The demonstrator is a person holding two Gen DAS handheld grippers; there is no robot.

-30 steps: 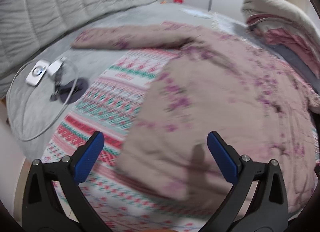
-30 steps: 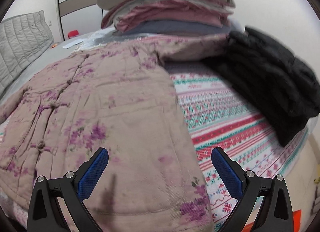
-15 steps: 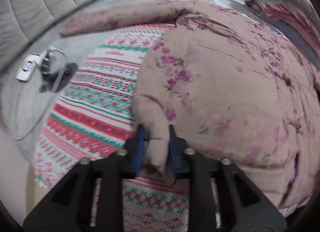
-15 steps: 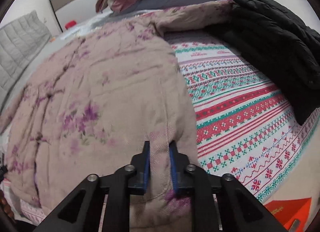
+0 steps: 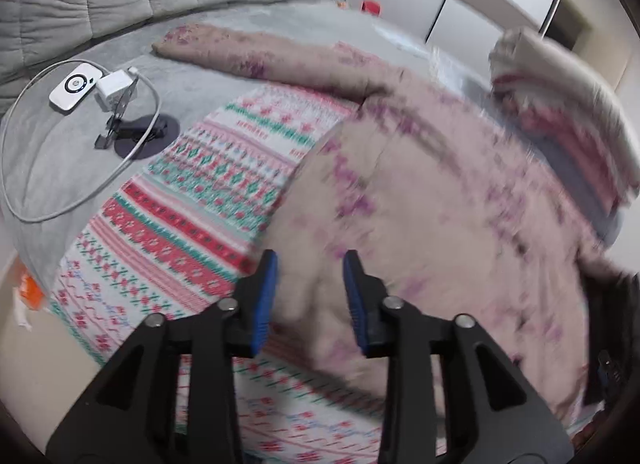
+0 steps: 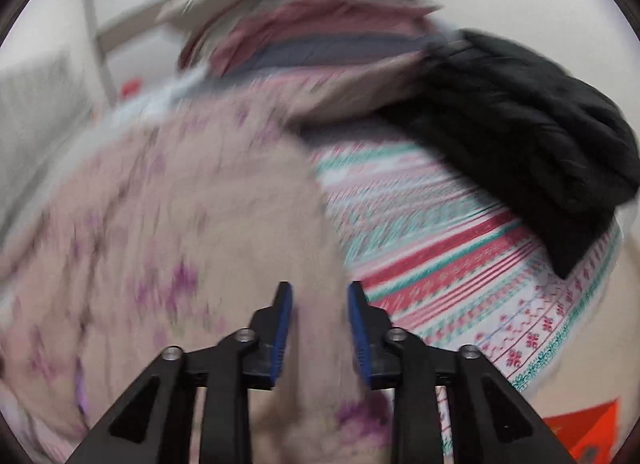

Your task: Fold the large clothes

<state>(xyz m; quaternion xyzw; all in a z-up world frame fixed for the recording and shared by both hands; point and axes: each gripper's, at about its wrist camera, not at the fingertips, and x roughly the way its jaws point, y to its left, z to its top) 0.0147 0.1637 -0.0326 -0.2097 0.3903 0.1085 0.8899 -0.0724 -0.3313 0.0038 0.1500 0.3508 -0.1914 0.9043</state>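
A large pink padded jacket with purple flowers [image 5: 440, 192] lies spread on a patterned red, green and white blanket [image 5: 192, 200]. One sleeve [image 5: 248, 52] stretches out toward the headboard. My left gripper [image 5: 308, 292] is shut on the jacket's bottom hem at its left corner. My right gripper [image 6: 320, 316] is shut on the hem of the same jacket [image 6: 180, 224] at its right corner. Both views are blurred by motion, and the hem is lifted between the blue pads.
A stack of folded bedding [image 6: 312, 24] stands at the far side. A black padded coat [image 6: 532, 144] lies to the right. A white device with charger and cable [image 5: 80, 84] and a phone stand [image 5: 128, 128] lie on the grey sheet at left. An orange object [image 6: 588, 432] is on the floor.
Both grippers, open above the hem a second ago, closed on it half a second ago. They now lift the hem up and forward, with the pads slightly wider on bunched fabric.
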